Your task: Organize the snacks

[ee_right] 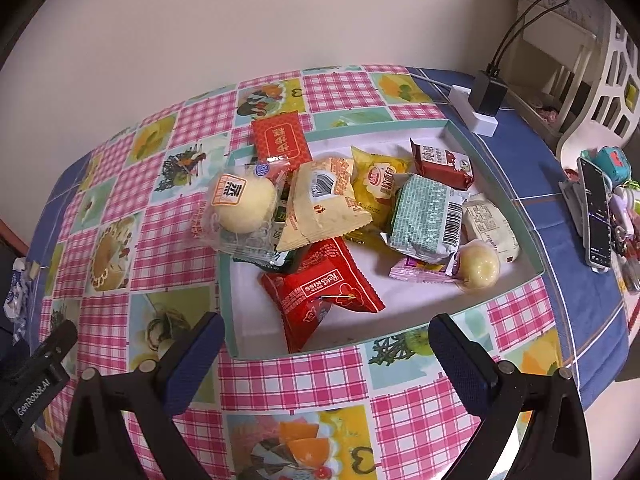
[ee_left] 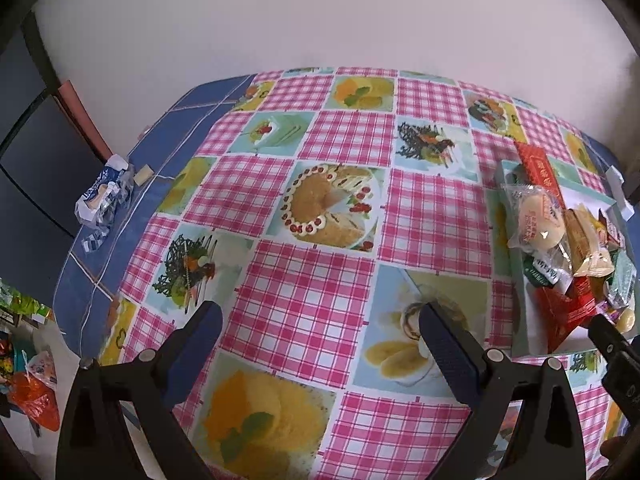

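Observation:
A shallow tray with a teal rim (ee_right: 225, 300) sits on the checked tablecloth and holds a heap of wrapped snacks. Among them are a red pack (ee_right: 324, 288), a round bun in clear wrap (ee_right: 244, 204), a yellow triangular pack (ee_right: 320, 208), a green pack (ee_right: 424, 216) and a pale ball-shaped sweet (ee_right: 478, 266). My right gripper (ee_right: 326, 324) hangs open just before the tray's near edge, holding nothing. Left of the tray (ee_left: 518, 312), my left gripper (ee_left: 320, 316) is open above bare cloth. The right gripper's tip (ee_left: 612, 344) shows by the tray's near corner.
A crumpled blue-and-white wrapper (ee_left: 104, 196) and a small beige block (ee_left: 143, 174) lie near the table's left edge. A power strip with a black charger (ee_right: 484, 100), a phone (ee_right: 596, 216) and small toys crowd the right side. A wall backs the table.

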